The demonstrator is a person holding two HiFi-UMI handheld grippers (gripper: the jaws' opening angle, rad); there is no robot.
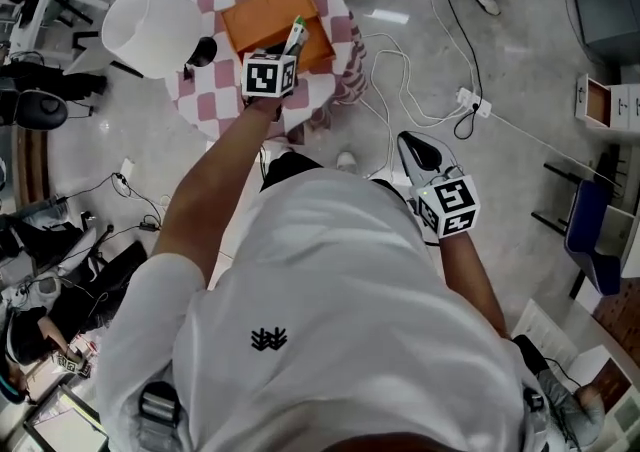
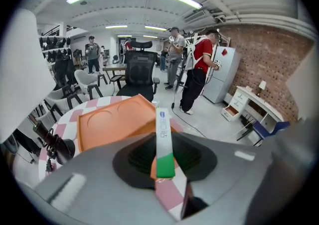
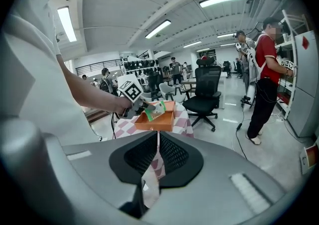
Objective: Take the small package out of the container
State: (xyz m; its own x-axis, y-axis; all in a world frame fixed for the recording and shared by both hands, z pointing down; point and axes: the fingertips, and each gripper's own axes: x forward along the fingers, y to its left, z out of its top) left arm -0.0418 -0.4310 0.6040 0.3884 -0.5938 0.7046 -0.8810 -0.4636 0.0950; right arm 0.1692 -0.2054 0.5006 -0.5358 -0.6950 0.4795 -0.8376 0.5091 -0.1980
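Observation:
The small green and white package [image 2: 165,142] stands edge-on between the jaws of my left gripper [image 2: 164,167], which is shut on it. In the head view the package [image 1: 296,34] sticks out past the left gripper [image 1: 288,48] over the near edge of the orange tray [image 1: 268,12]. The right gripper view shows the package [image 3: 156,109] lifted just above the tray [image 3: 160,121], held by the left gripper [image 3: 140,104]. My right gripper [image 3: 157,138] is shut and empty; it hangs low beside my right hip [image 1: 412,148], away from the table.
The tray sits on a small round table with a pink and white checked cloth [image 1: 215,100]. A white lampshade-like object [image 1: 150,30] and a black object [image 1: 203,51] stand at its left. Cables [image 1: 405,75] lie on the floor. An office chair [image 2: 140,69] and people stand beyond.

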